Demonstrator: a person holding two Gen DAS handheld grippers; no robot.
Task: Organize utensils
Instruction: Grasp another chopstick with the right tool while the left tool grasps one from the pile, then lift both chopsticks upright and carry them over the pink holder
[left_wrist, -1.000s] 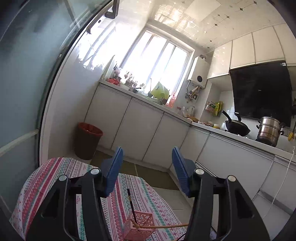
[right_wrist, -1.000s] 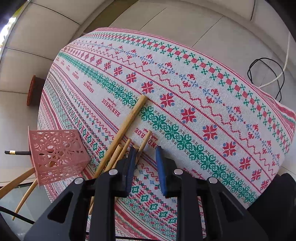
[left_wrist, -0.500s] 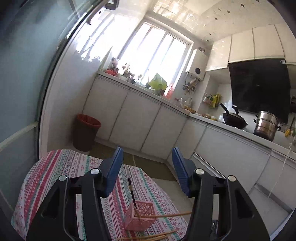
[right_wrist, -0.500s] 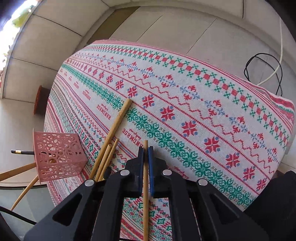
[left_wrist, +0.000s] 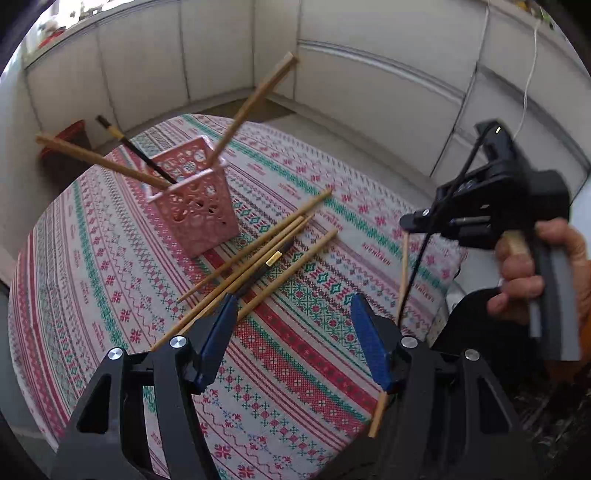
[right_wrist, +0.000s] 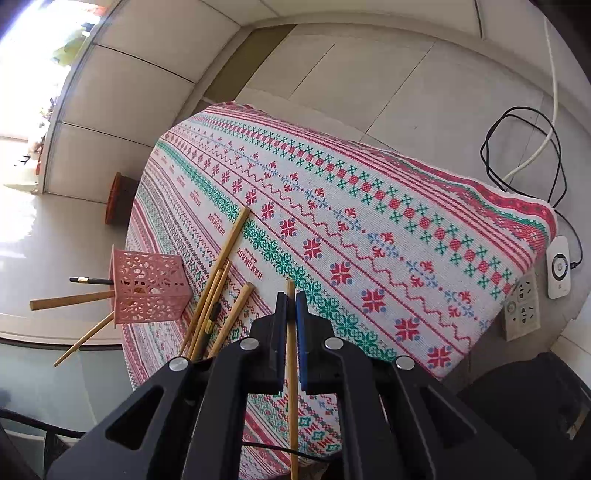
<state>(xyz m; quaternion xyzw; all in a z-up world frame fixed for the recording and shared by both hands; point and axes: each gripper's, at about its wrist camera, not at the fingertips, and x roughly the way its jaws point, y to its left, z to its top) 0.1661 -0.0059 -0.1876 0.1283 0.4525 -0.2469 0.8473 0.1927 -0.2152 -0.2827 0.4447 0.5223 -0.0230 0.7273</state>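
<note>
A pink perforated holder (left_wrist: 194, 205) stands on the patterned tablecloth (left_wrist: 110, 258) and holds two wooden chopsticks and a black one. Several loose chopsticks (left_wrist: 258, 258), wooden and one black, lie beside it. My right gripper (right_wrist: 291, 295) is shut on a wooden chopstick (right_wrist: 291, 369) and holds it above the table; it shows in the left wrist view (left_wrist: 406, 229) at the right with the chopstick (left_wrist: 404, 266) hanging down. My left gripper (left_wrist: 293, 314) is open and empty, above the near ends of the loose chopsticks. The holder (right_wrist: 147, 291) and loose chopsticks (right_wrist: 218, 295) also show in the right wrist view.
White cabinets (left_wrist: 369, 74) line the far wall. A red bin (right_wrist: 116, 199) stands on the floor beyond the table. A power strip (right_wrist: 522, 308), a white device (right_wrist: 559, 267) and black cables (right_wrist: 524, 147) lie on the floor by the table's right edge.
My right gripper closed on a wooden chopstick and lifted it off the cloth. My left gripper tilted down from the kitchen to the table, still open.
</note>
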